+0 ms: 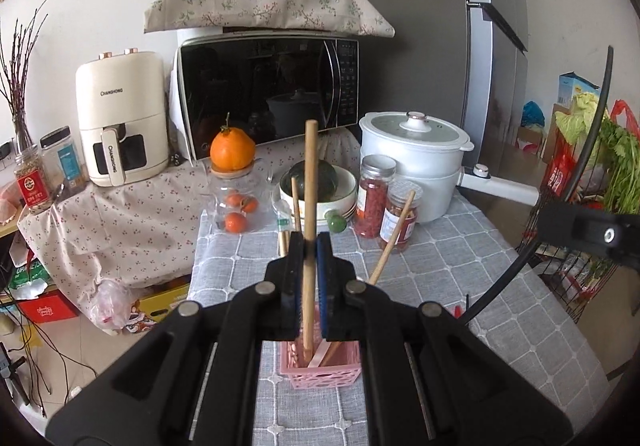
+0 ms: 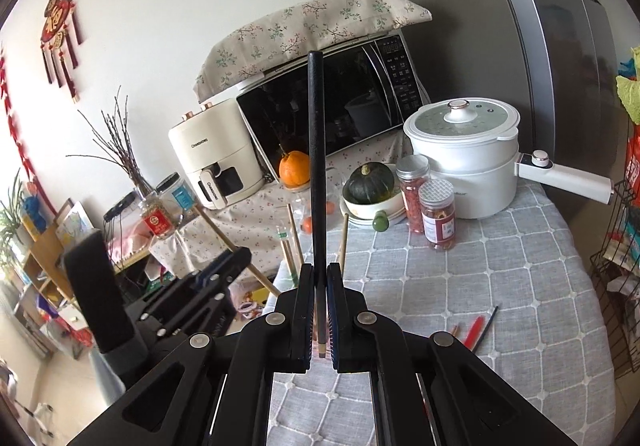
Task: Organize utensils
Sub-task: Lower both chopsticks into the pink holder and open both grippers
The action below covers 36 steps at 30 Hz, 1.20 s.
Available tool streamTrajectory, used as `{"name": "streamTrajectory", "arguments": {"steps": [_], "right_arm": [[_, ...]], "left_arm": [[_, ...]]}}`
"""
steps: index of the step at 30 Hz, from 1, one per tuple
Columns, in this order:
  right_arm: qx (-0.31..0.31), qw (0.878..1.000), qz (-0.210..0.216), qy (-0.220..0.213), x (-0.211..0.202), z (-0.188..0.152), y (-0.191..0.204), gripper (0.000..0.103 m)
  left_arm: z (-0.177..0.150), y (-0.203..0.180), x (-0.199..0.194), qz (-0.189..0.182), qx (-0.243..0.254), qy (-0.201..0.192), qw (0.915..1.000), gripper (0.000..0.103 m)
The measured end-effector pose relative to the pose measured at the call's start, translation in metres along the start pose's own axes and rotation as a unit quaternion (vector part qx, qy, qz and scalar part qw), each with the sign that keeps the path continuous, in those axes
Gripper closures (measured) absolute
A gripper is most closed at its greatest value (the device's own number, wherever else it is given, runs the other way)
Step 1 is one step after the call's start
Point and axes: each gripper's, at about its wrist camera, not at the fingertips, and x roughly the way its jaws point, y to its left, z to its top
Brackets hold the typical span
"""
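Left gripper (image 1: 310,246) jaws pinching a wooden chopstick (image 1: 309,182) upright, its lower end dipping into the pink holder (image 1: 326,376) just below the jaws, right gripper (image 2: 319,272) jaws clamped on a black chopstick (image 2: 316,150), red pens (image 2: 474,330) lying off to their right

Near cloth (image 2: 500,286) open on the right side, only pens (image 2: 478,328) lying flat there. Far edge blocked: pot (image 2: 464,154) with handle (image 2: 568,176) jutting right, two jars (image 2: 438,220) in front of it, bowl with squash (image 2: 370,186), glass jar (image 1: 236,202). Pink holder (image 1: 326,370) sits under the left gripper (image 1: 310,246), sticks (image 1: 394,236) leaning out of it. Wire rack (image 1: 568,274) hems the right edge.
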Motion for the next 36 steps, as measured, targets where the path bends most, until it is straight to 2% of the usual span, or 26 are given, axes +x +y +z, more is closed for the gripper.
{"name": "streamTrajectory", "arguments": {"steps": [3, 6, 12, 18, 23, 27, 28, 29, 30, 31, 36], "right_arm": [[0.006, 1.000, 0.003, 0.000, 0.007, 0.000, 0.001, 0.097], [0.014, 1.000, 0.004, -0.001, 0.015, 0.000, 0.000, 0.097], [0.025, 1.000, 0.000, -0.002, 0.032, 0.001, -0.004, 0.097], [0.027, 1.000, -0.013, 0.006, 0.053, -0.003, -0.006, 0.097], [0.029, 0.999, -0.022, 0.028, 0.074, -0.010, -0.006, 0.097], [0.038, 0.998, -0.007, 0.040, 0.082, -0.014, -0.008, 0.093], [0.042, 0.998, -0.001, 0.042, 0.081, -0.014, -0.009, 0.083], [0.045, 0.998, 0.004, 0.041, 0.080, -0.014, -0.009, 0.067], [0.047, 0.998, 0.006, 0.036, 0.076, -0.014, -0.009, 0.058], [0.047, 0.999, 0.004, 0.028, 0.071, -0.014, -0.010, 0.043], [0.039, 0.999, -0.009, 0.011, 0.049, -0.009, -0.013, 0.028]], "left_arm": [[-0.005, 0.002, 0.011, -0.003, -0.012, 0.017, 0.9998, 0.094], [-0.006, 0.008, 0.013, -0.013, -0.035, 0.031, 0.9988, 0.065], [-0.007, 0.026, -0.003, -0.027, -0.086, 0.042, 0.9951, 0.038], [-0.018, 0.041, -0.009, -0.024, -0.099, 0.075, 0.9919, 0.020], [-0.027, 0.047, -0.011, -0.019, -0.096, 0.100, 0.9901, 0.015], [-0.034, 0.047, -0.011, -0.012, -0.089, 0.120, 0.9888, 0.009], [-0.036, 0.047, -0.011, -0.008, -0.086, 0.125, 0.9884, 0.007], [-0.037, 0.046, -0.012, -0.005, -0.083, 0.127, 0.9884, 0.005], [-0.037, 0.046, -0.013, -0.004, -0.080, 0.127, 0.9887, 0.004], [-0.038, 0.044, -0.015, -0.004, -0.078, 0.125, 0.9891, 0.004], [-0.041, 0.041, -0.019, -0.010, -0.078, 0.128, 0.9886, 0.001]]}}
